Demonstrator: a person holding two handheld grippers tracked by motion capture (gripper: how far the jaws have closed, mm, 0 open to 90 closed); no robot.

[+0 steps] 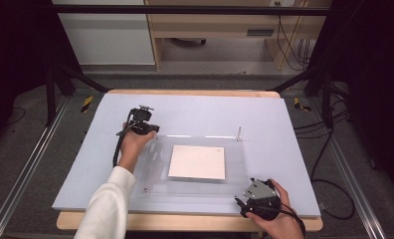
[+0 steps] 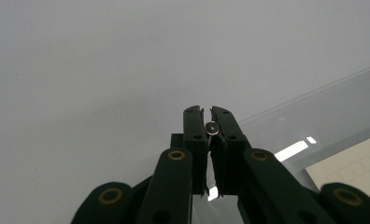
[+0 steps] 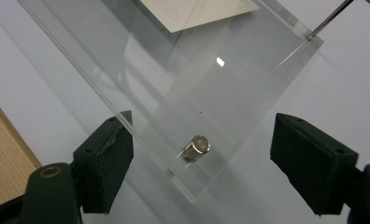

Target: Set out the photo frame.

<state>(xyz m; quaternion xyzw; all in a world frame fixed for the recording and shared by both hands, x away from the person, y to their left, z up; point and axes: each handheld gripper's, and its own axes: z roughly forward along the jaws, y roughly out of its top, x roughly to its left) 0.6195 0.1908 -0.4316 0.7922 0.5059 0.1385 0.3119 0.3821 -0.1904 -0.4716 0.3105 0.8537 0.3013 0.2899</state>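
Acrylic plate (image 1: pixel 195 186) nearest me, flat on the pale blue board (image 1: pixel 284 144), white card (image 1: pixel 197 162) under it. My right gripper (image 1: pixel 242 203) stands wide around the near corner and its metal standoff (image 3: pixel 195 148), pads clear. Farther off, my left gripper (image 1: pixel 154 130) pinches a small standoff (image 2: pixel 212 127) at the far-left corner. Bare board beyond.

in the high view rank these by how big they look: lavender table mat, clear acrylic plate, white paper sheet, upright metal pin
1. lavender table mat
2. clear acrylic plate
3. white paper sheet
4. upright metal pin, by far the smallest
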